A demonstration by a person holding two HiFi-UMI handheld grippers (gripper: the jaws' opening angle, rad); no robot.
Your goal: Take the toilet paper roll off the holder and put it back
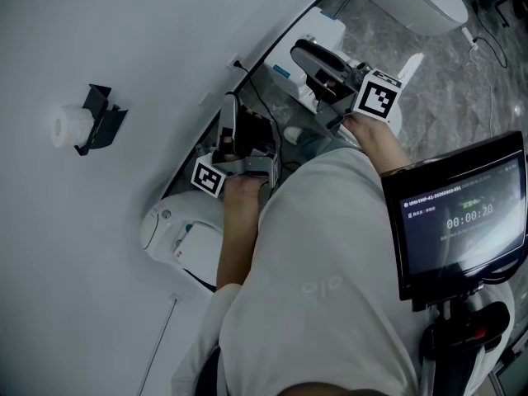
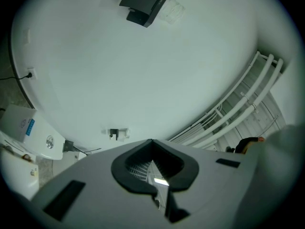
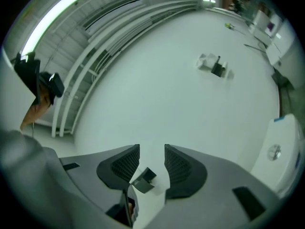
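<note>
Person's white shirt (image 1: 322, 262) is filling the foreground, with the wall (image 1: 124, 23) stretching beyond. Right tool (image 3: 152, 162) is hanging parted and empty; left tool (image 2: 152, 160) is pinched together on nothing. Holder (image 1: 104, 120) is carrying the toilet paper roll (image 1: 68, 127), well apart from both: awaiting lift-off or already returned. Any grab is wanting wide jaws, squarely across the roll.

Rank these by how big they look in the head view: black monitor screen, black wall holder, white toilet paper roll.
Largest: black monitor screen, by far, though nearest the camera.
Next: black wall holder.
Smallest: white toilet paper roll, only slightly smaller than the holder.
</note>
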